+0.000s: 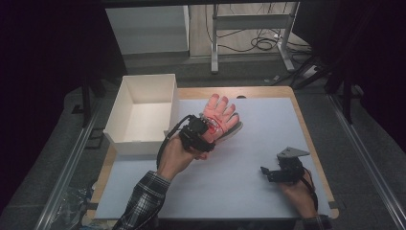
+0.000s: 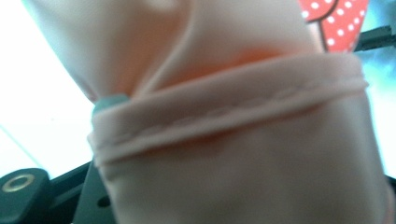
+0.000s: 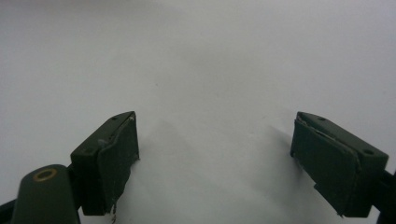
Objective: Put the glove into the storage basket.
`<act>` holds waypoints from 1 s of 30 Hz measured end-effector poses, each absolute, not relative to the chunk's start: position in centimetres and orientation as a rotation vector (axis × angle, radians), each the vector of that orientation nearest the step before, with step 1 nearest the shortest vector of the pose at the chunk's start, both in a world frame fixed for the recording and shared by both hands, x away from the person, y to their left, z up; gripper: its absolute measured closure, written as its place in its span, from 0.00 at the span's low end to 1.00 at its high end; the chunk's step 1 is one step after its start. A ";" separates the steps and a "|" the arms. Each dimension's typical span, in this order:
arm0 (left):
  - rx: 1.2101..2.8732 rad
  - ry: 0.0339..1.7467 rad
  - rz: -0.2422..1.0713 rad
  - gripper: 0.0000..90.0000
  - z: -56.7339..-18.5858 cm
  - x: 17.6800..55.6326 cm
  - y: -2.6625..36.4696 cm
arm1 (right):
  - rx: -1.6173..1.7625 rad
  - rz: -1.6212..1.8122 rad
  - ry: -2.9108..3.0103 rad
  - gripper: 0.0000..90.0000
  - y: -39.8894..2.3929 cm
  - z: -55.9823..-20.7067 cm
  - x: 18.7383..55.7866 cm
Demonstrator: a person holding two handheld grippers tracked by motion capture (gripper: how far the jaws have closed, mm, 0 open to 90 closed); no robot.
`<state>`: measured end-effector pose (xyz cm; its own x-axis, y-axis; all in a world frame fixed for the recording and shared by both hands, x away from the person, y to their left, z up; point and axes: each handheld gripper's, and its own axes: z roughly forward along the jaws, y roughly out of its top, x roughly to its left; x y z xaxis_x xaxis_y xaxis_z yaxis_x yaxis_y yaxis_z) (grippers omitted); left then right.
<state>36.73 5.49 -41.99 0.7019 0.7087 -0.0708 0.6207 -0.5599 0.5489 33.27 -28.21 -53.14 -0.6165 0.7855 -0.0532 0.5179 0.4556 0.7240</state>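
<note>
A pink glove [image 1: 219,114] with a red, white-dotted palm is held just above the table, fingers spread and pointing away from me. My left gripper [image 1: 210,128] is shut on its cuff end. In the left gripper view the glove's stitched cuff [image 2: 224,116] lies right against the lens, with a bit of the dotted red palm [image 2: 334,23] at the top right. My right gripper [image 1: 266,173] rests low at the table's near right. Its fingers [image 3: 116,158] stand wide open over the bare mat with nothing between them.
An open white box [image 1: 139,143] sits at the table's far left corner, just left of the glove. A pale blue mat [image 1: 249,158] covers the wooden table. Desk legs and cables lie on the floor beyond the far edge.
</note>
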 end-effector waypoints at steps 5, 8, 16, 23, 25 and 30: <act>2.348 1.028 0.211 0.54 -40.5 37.5 6.3 | 1.100 0.965 2.328 0.17 -28.2 -53.1 33.3; 2.344 1.038 0.212 0.54 -39.8 37.8 6.6 | 1.100 0.965 2.328 0.17 -28.2 -53.1 33.3; 2.333 1.060 0.218 0.53 -38.7 38.5 7.4 | 1.100 0.966 2.328 0.17 -28.2 -53.1 33.3; 2.316 1.098 0.228 0.53 -37.5 39.3 8.4 | 1.098 0.966 2.327 0.17 -28.2 -53.1 33.3; 2.312 1.120 0.244 0.53 -36.8 39.7 9.0 | 1.097 0.965 2.327 0.17 -28.2 -53.1 33.3; 2.299 1.160 0.268 0.53 -35.8 40.3 10.2 | 1.096 0.965 2.328 0.17 -28.2 -53.1 33.3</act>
